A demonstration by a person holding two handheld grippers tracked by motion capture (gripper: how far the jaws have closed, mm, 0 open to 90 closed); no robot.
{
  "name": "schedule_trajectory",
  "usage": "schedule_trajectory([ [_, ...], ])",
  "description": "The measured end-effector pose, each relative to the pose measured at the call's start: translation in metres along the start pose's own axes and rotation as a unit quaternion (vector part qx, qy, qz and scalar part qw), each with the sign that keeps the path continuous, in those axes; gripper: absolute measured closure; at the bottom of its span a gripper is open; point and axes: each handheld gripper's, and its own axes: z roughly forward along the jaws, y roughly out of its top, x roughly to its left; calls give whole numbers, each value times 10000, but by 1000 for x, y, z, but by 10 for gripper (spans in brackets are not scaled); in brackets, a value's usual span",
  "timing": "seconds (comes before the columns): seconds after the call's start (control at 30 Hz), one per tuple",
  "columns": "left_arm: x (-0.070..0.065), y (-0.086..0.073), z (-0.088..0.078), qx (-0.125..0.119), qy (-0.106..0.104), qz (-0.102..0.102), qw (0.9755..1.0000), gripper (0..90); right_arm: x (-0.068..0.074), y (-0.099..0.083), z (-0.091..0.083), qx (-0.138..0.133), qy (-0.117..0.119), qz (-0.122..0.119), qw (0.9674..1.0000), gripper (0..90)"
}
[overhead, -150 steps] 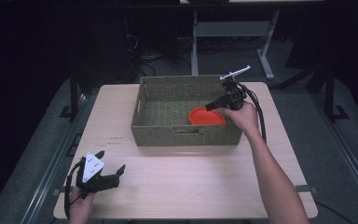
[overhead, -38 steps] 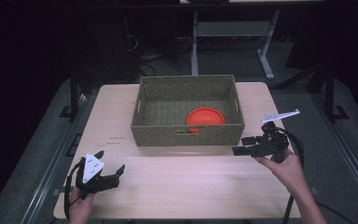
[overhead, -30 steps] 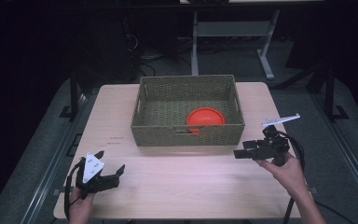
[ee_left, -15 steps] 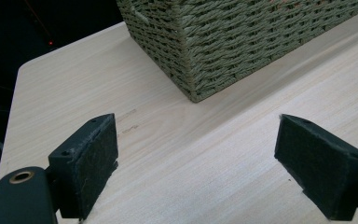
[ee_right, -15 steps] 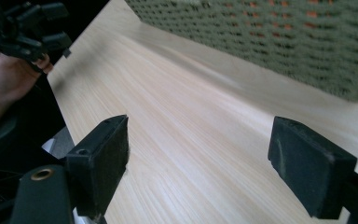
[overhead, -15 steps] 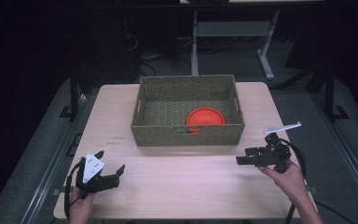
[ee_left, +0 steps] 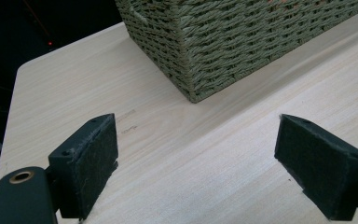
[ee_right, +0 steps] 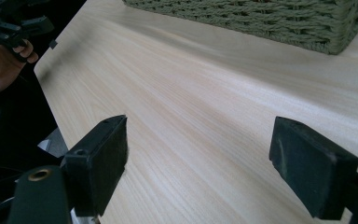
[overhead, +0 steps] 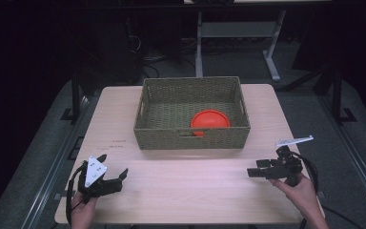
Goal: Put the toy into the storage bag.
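1. Disc (overhead: 210, 120), orange and round, lay in the high view inside the woven basket (overhead: 192, 139), toward its lower right corner, near the middle of the frame. The basket stood on the wooden table (overhead: 190, 179). The left gripper (overhead: 116, 176) rested at the lower left of the frame, the right gripper (overhead: 256, 168) at the lower right, each held by a hand and well apart from the basket. Both sets of jaws stood apart with nothing between them.

2. In the left gripper view, the basket (ee_left: 242, 42) filled the upper right, one corner pointing down toward the middle. The left gripper (ee_left: 198, 170) showed its two black pads wide apart at the bottom of the frame, with bare table (ee_left: 177, 154) between them.

3. In the right gripper view, the basket (ee_right: 270, 21) ran along the top edge. The right gripper (ee_right: 198, 161) had its pads spread wide over bare table (ee_right: 200, 107). The other hand (ee_right: 2, 65) with its gripper sat in the upper left corner.

4. Judging by this, the disc was already placed and both hands rested away from it, so the placing step looked finished. Any further move would call for a long reach up to the basket and over its wall.
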Motion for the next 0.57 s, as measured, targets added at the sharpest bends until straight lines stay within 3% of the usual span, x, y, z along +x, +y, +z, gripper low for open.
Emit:
schedule_trajectory([
  [0.17,0,0,0,-13,1,-9,10000,128,-3,-8,1,-7,-34,-39,10000,188],
  [0.43,0,0,0,-28,-10,-10,10000,128,-7,-29,7,-59,137,49,9999,189],
  [0.57,1,0,-1,-51,-3,-18,10000,128,-5,-43,6,-428,239,74,9988,188],
])
